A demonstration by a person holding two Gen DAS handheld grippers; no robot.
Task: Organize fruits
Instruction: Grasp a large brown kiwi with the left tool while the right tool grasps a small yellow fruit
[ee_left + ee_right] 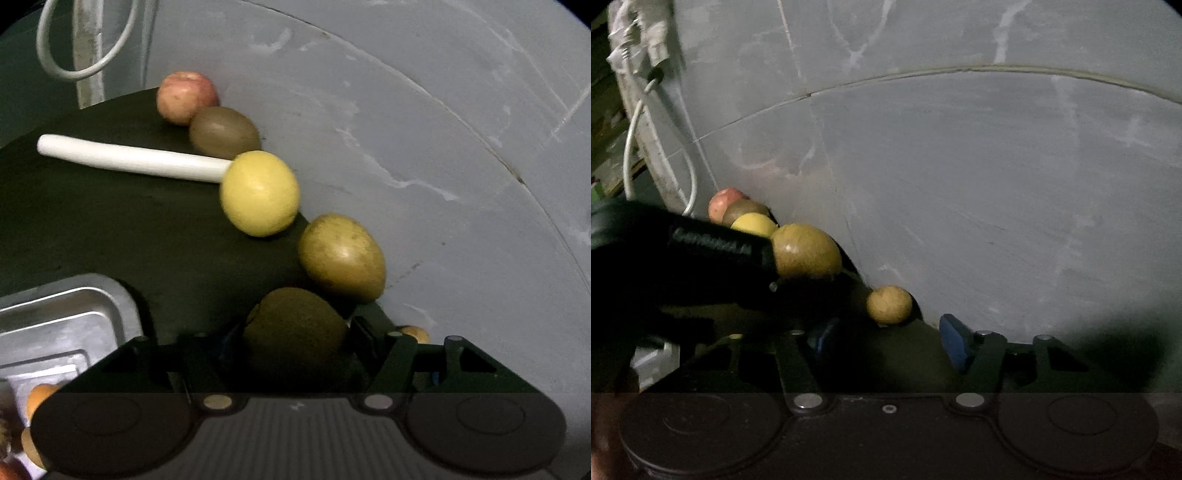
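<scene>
While the left gripper [295,332] pinches a kiwi [295,325] beside the potato [341,256], a bump could scatter the row; the right gripper [886,338] is spread, empty.

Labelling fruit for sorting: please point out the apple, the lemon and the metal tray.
apple [186,96]: left wrist view, middle of skin.
lemon [259,193]: left wrist view, centre.
metal tray [79,308]: left wrist view, rim.

Before us, a white rod [129,158], a metal tray [107,306], perhaps our white cable [48,55] against the grey wall [406,129].
</scene>
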